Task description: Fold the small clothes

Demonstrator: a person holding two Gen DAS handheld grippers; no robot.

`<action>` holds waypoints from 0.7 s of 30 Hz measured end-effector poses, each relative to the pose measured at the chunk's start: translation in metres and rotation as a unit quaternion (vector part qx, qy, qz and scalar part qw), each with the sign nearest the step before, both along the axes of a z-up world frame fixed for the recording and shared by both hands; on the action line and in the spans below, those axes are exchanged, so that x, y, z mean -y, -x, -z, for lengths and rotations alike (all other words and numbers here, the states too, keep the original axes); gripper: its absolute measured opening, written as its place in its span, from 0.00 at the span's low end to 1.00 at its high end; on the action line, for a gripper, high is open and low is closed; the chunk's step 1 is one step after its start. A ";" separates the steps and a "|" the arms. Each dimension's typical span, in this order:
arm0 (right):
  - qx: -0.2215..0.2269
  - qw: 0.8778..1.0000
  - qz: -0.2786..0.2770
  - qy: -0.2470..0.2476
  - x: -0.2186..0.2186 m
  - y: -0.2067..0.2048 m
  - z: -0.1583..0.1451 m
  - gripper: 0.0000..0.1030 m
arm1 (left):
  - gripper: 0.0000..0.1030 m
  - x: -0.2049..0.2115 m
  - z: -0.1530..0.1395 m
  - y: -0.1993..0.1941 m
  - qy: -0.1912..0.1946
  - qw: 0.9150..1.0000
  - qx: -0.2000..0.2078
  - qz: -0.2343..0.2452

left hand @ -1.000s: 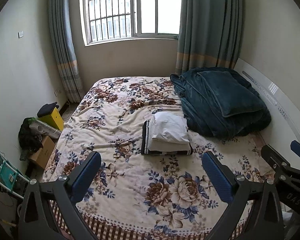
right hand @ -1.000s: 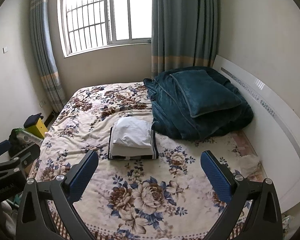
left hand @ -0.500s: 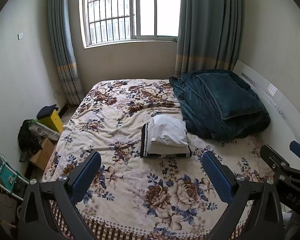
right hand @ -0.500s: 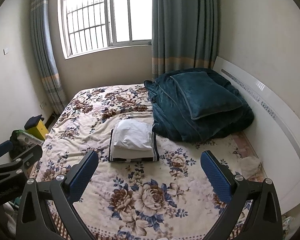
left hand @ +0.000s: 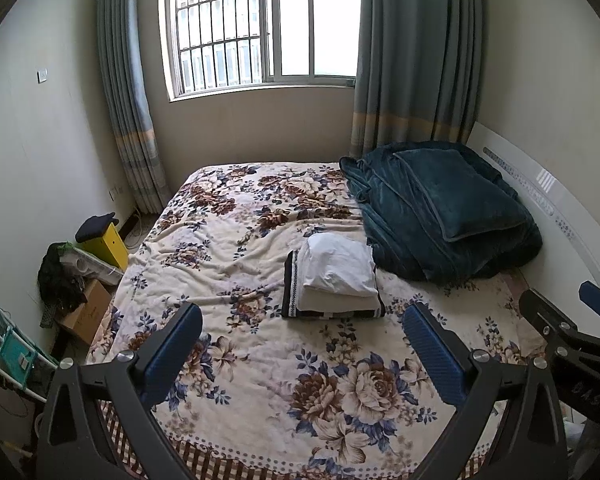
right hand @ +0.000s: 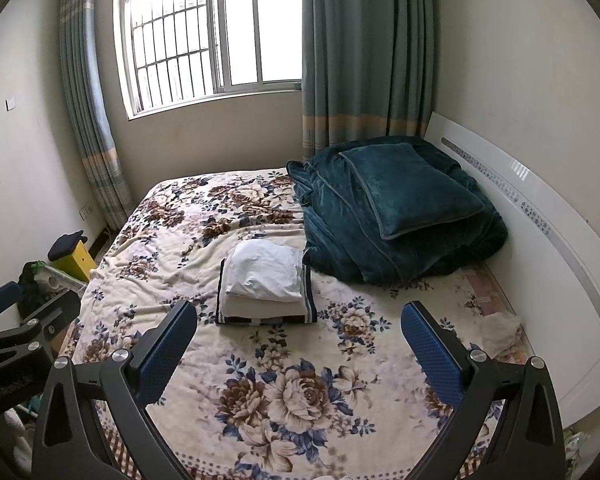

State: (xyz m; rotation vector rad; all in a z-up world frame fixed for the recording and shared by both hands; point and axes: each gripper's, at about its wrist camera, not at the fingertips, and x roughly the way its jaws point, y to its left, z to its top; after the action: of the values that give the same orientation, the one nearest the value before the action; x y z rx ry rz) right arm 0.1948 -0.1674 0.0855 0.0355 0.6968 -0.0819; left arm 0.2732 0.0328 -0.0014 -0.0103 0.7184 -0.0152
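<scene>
A: Claws first. Left claw point(left hand: 302, 346)?
B: Fingers spread wide, nothing between them. Hangs above the near end of the bed point(left hand: 228, 248), clear of the cloth.
A: Right claw point(right hand: 300, 344)?
B: Same, fingers wide apart, gripping nothing, over the near end of the bed. It also shows at the right edge of the left view, and the left one shows at the left edge of the right view.
A: Clothes?
B: Folded stack point(left hand: 334, 278) mid-bed, on the floral blanket point(left hand: 340, 392). White piece on top, cream piece under it, dark striped piece at the bottom. Stack point(right hand: 266, 282) sits beyond both claws, touching neither.
A: What's beside it?
B: Teal quilt point(left hand: 424, 220) heaped on the right, against the headboard point(left hand: 560, 216). Its edge lies just beside the stack; contact, can't tell. Teal pillow point(right hand: 408, 192) on top of the quilt.
A: Rest of the room?
B: Window point(left hand: 260, 28) on the far wall, with curtains point(left hand: 416, 60) at both sides. Yellow box point(left hand: 106, 242) and cardboard box point(left hand: 88, 312) on the floor left of the bed.
A: Anything else on the bed?
B: Pale crumpled cloth point(right hand: 502, 330) at the right edge by the headboard, too blurry to tell what.
</scene>
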 end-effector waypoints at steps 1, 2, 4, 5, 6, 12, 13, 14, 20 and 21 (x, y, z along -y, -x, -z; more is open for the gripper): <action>0.001 1.000 0.000 0.000 0.000 0.000 0.000 1.00 | 1.00 0.000 0.000 0.000 0.000 1.000 -0.001 0.000; 0.000 1.000 0.001 0.000 0.000 0.000 0.000 1.00 | 1.00 0.000 0.000 0.000 0.000 1.000 0.000 0.000; 0.001 1.000 -0.001 0.001 0.000 0.000 0.000 1.00 | 1.00 0.000 0.000 0.000 -0.001 1.000 -0.001 0.000; 0.001 1.000 0.000 0.002 0.000 0.000 0.000 1.00 | 1.00 0.000 0.000 0.000 -0.001 1.000 0.000 0.001; 0.001 1.000 0.000 0.003 0.001 0.000 0.000 1.00 | 1.00 0.000 0.000 0.000 0.000 1.000 0.000 0.001; 0.000 1.000 0.003 0.003 0.003 0.000 0.001 1.00 | 1.00 0.001 0.000 0.001 0.000 1.000 0.000 -0.001; 0.001 1.000 0.002 0.003 0.003 -0.001 0.001 1.00 | 1.00 0.000 0.000 0.001 0.001 1.000 0.000 -0.001; 0.000 1.000 0.002 0.003 0.003 -0.001 0.001 1.00 | 1.00 0.000 0.000 0.001 0.000 1.000 -0.001 0.000; 0.002 1.000 0.004 0.002 0.005 0.001 0.003 1.00 | 1.00 0.000 0.000 0.000 0.000 1.000 0.000 0.000; 0.001 1.000 0.005 0.002 0.006 0.001 0.003 1.00 | 1.00 0.000 0.000 0.000 0.000 1.000 -0.001 0.000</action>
State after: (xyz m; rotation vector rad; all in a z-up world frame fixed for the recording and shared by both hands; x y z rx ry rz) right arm 0.1939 -0.1730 0.0825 0.0343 0.6935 -0.0921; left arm 0.2728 0.0328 -0.0016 -0.0108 0.7210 -0.0152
